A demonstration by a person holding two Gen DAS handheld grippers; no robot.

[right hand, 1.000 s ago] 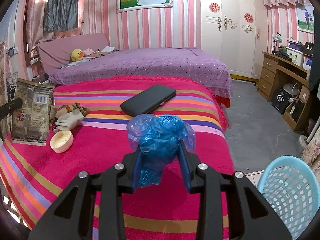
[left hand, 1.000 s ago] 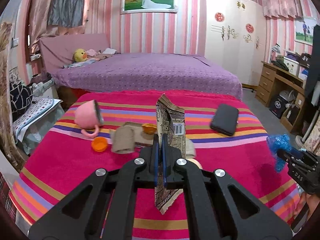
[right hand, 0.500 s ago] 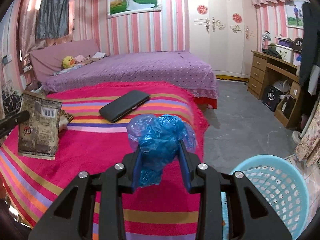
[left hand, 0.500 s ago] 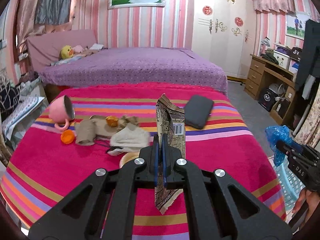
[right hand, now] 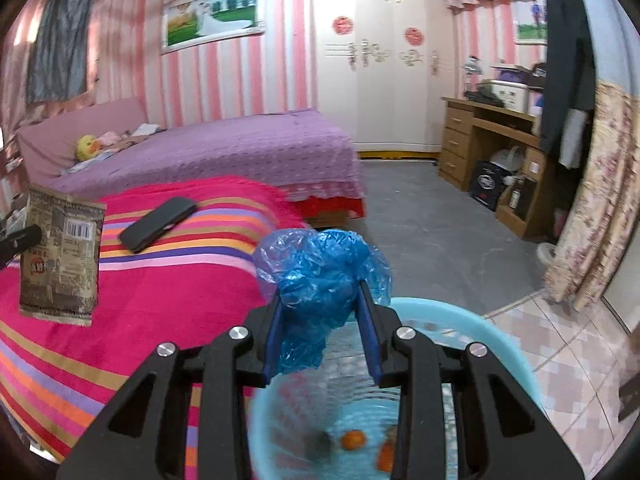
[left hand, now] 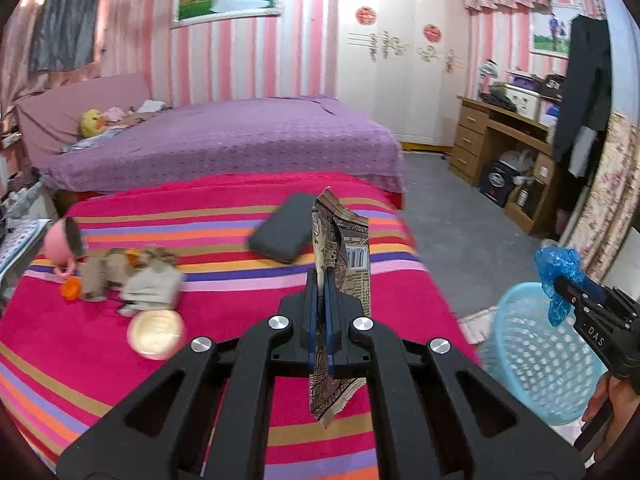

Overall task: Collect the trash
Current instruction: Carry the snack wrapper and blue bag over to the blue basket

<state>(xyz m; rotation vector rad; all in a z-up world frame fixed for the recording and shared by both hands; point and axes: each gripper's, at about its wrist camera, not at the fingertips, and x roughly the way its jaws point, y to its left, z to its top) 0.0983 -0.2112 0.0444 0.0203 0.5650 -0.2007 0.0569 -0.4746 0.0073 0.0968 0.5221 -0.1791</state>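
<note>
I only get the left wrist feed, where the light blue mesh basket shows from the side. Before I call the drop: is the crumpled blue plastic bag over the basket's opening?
Observer: Yes. In the right wrist view the right gripper is shut on the crumpled blue plastic bag, and the bag's lower end hangs over the opening of the light blue mesh basket, just inside the rim.
Operator: Is there anything in the basket?
Observer: A few small orange pieces lie on its bottom; blur hides what they are.
</note>
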